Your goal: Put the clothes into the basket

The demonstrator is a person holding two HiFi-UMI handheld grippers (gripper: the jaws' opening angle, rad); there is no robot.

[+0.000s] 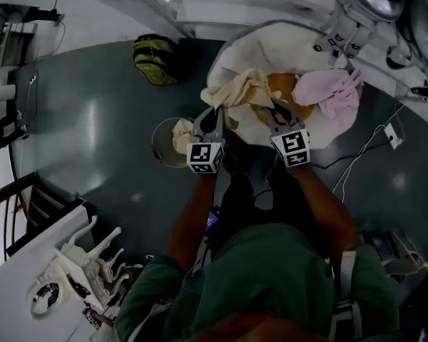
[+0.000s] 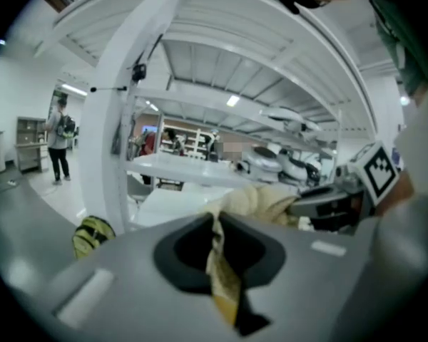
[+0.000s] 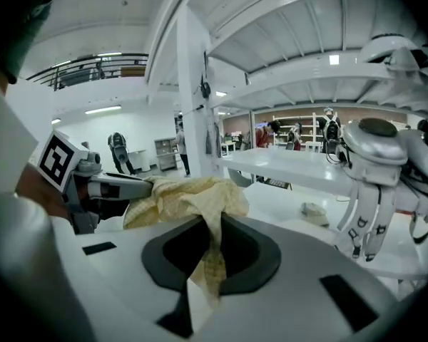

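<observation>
A pale yellow garment [image 1: 241,88] hangs stretched between my two grippers, above a heap of clothes on a white sheet [image 1: 267,45]. My left gripper [image 1: 212,111] is shut on one end of it [image 2: 225,269], and my right gripper [image 1: 277,107] is shut on the other end [image 3: 200,198]. Each gripper view shows the cloth pinched between the jaws and the other gripper across from it. A round basket [image 1: 164,152] stands on the dark floor to the left of my left gripper, with light cloth inside. A pink garment [image 1: 332,91] and an orange one [image 1: 289,84] lie on the heap.
A yellow-green backpack [image 1: 155,59] sits on the floor beyond the basket. White cables [image 1: 360,155] run over the floor at the right. White furniture [image 1: 85,262] stands at the lower left. A white pillar [image 2: 118,127], a white table [image 3: 299,164] and a white robot [image 3: 378,162] surround the spot.
</observation>
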